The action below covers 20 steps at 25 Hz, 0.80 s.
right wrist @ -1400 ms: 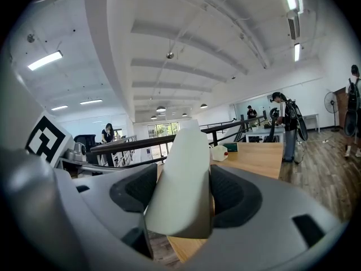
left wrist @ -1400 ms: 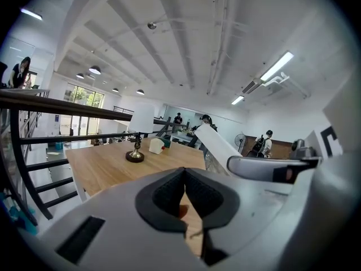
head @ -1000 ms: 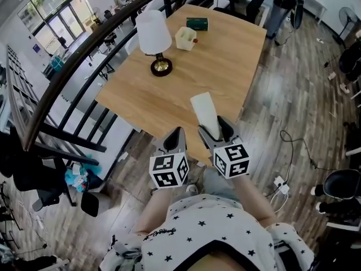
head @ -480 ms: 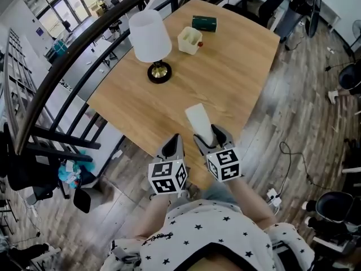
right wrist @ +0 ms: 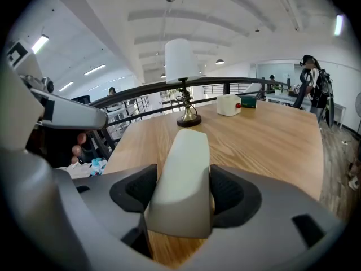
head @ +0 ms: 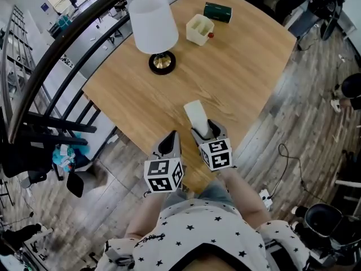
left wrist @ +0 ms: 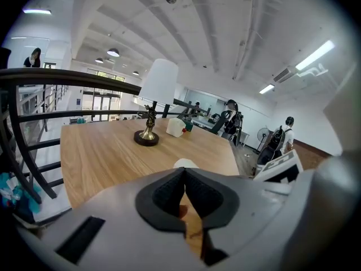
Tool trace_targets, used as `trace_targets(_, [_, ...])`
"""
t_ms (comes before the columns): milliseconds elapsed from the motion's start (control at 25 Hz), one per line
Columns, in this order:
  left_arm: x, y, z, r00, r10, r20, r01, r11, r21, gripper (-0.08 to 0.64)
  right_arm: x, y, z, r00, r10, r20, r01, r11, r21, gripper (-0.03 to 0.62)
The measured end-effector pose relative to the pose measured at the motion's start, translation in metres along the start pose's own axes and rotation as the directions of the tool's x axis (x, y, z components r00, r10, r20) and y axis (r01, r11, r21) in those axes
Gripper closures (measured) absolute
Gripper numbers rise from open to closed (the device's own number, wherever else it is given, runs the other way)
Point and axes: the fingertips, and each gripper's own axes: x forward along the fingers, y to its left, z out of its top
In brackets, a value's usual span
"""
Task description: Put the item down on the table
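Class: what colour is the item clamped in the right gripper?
The item is plain off-white, clearest in the right gripper view.

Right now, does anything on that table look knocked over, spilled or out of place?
Nothing stands out. The lamp stands upright, the white container and green box sit near the far end of the table, and no spill shows. The pale item is clamped in the right gripper over the near edge.

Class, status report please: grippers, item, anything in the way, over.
Right gripper clamped on pale item, above table near edge. Left gripper shut, empty. Lamp far back, nothing blocking.
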Motion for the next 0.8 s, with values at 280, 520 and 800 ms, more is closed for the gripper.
trace_targets(280, [0.011,0.008,0.000,1.000,0.010,-0.018,-0.010,1.000,-0.007,0.548,0.035,-0.004,-0.011,0.997,-0.006,-0.071,0.005,1.000,-0.010,0.302])
trace_targets(520, [0.012,0.014,-0.002,1.000,0.020,-0.024,-0.020,1.000,-0.014,0.548,0.050,-0.005,-0.023,0.992,-0.025,-0.126,0.021,0.999,-0.029,0.302])
trace_targets(800, [0.003,0.017,0.001,1.000,0.017,-0.018,-0.018,1.000,-0.014,0.548,0.054,-0.004,-0.036,0.986,-0.049,-0.156,0.042,0.998,-0.050,0.301])
